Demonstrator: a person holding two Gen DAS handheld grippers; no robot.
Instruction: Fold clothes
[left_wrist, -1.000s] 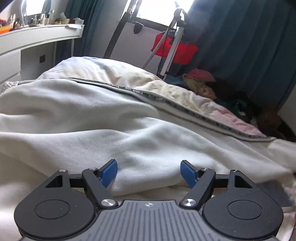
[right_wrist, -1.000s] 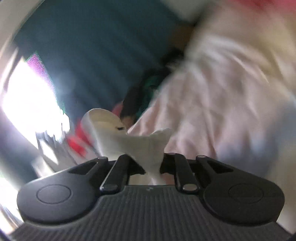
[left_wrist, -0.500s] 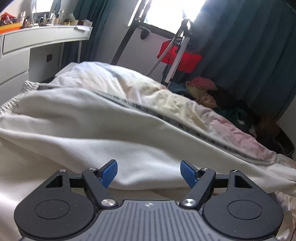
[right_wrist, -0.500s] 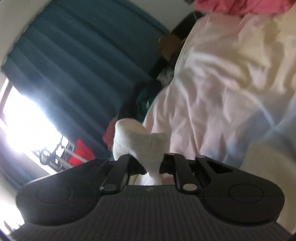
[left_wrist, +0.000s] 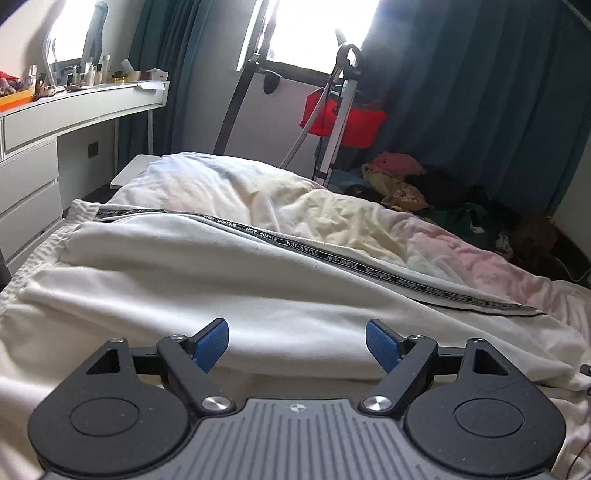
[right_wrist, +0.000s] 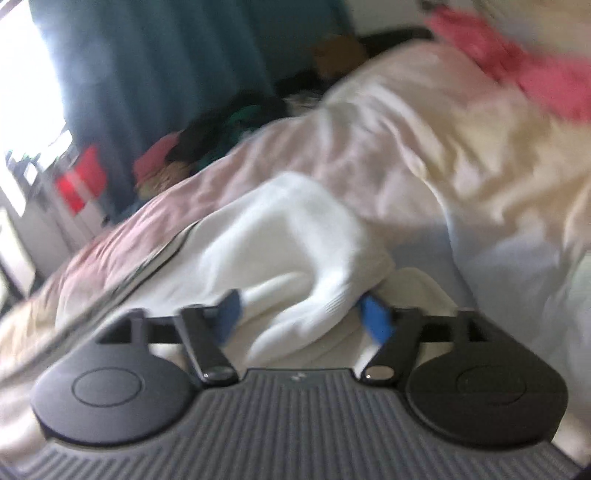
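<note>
While the left claw (left_wrist: 296, 345) sits low over the bed with its blue pads (left_wrist: 212, 345) spread wide and nothing between them, the cream-white trousers (left_wrist: 221, 295) lie stretched across the bedding just beyond its tips. Their elastic waistband (left_wrist: 40, 251) is bunched at the left, and a black side stripe (left_wrist: 332, 260) printed with "NOT-SIMPLE" runs from near left to far right along the upper edge of the cloth. Beyond the trousers the rumpled pale duvet (left_wrist: 332, 218), tinted yellow and pink, covers the bed. Farther off, a heap of coloured clothes (left_wrist: 406, 181) lies at the far right, a red bag (left_wrist: 343, 118) hangs on a metal stand, dark teal curtains (left_wrist: 480, 92) flank a bright window, and a white surface with drawers (left_wrist: 55, 122) carries bottles at the far left.

In the blurred right wrist view, the right claw (right_wrist: 299, 317) is also parted, its blue pads (right_wrist: 376, 319) standing on either side of a thick white fold of the trousers (right_wrist: 295, 240); whether the pads touch the cloth cannot be told. Past that fold the duvet (right_wrist: 461, 155) rises, with something pink (right_wrist: 535, 85) at the far right.
</note>
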